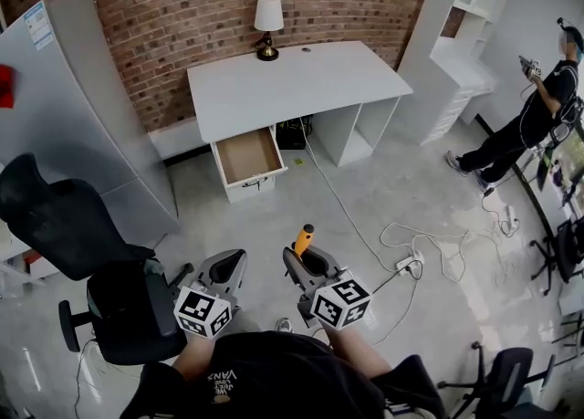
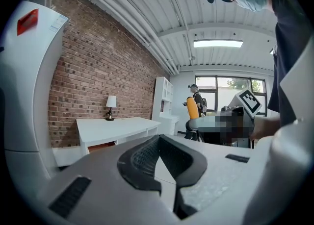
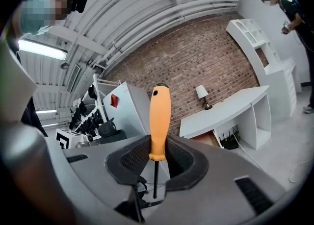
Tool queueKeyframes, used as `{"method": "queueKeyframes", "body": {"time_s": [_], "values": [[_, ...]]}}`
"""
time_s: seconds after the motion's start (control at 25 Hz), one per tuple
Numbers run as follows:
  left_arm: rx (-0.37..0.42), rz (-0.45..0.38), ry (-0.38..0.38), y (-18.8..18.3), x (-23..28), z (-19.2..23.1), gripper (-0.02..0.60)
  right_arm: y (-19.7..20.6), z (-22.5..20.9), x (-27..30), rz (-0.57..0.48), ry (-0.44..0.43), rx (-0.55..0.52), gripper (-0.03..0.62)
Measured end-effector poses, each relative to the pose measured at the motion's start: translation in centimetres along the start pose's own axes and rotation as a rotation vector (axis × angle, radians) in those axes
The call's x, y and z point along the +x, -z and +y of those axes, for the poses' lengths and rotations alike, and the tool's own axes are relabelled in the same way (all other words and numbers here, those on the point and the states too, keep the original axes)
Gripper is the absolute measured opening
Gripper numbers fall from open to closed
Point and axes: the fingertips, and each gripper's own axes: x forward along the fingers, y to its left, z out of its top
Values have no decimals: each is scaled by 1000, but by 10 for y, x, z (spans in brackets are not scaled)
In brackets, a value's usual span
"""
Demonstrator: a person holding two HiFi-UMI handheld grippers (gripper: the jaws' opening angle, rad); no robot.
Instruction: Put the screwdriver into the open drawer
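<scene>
My right gripper (image 1: pixel 306 264) (image 3: pixel 158 139) is shut on the screwdriver (image 1: pixel 303 240) (image 3: pixel 160 121). Its orange handle stands up from between the pads and the thin shaft points down. My left gripper (image 1: pixel 228 273) (image 2: pixel 159 140) hangs beside it on the left, shut with nothing in it. Both are held low over the floor, well short of the white desk (image 1: pixel 292 84) (image 2: pixel 117 126) (image 3: pixel 230 106). The open drawer (image 1: pixel 248 156) (image 2: pixel 100 146) (image 3: pixel 208 138) sticks out under the desk's left end, and its wooden bottom shows.
A black office chair (image 1: pixel 82 253) stands close on my left, before a grey cabinet (image 1: pixel 82 89). Cables and a power strip (image 1: pixel 406 264) lie on the floor to the right. A lamp (image 1: pixel 267 25) sits on the desk. A person (image 1: pixel 525 125) stands by the white shelves (image 1: pixel 465 25).
</scene>
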Motion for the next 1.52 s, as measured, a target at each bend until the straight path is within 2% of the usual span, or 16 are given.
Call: {"method": "queueKeyframes", "body": {"time_s": [0.12, 0.32, 0.96, 1.16, 1.52], "values": [[-2, 8, -2, 1, 5, 11, 8, 0, -6, 11, 0, 7, 14, 81], [-22, -12, 6, -8, 21, 54, 8, -8, -14, 48, 4, 42, 11, 81], [-15, 0, 138, -31, 65, 240, 8, -33, -25, 223, -49, 202, 12, 81], [-10, 12, 203, -38, 75, 266, 7, -37, -27, 247, -54, 263, 20, 81], [-54, 33, 203, -19, 92, 297, 8, -26, -57, 281, -24, 306, 40, 81]]}}
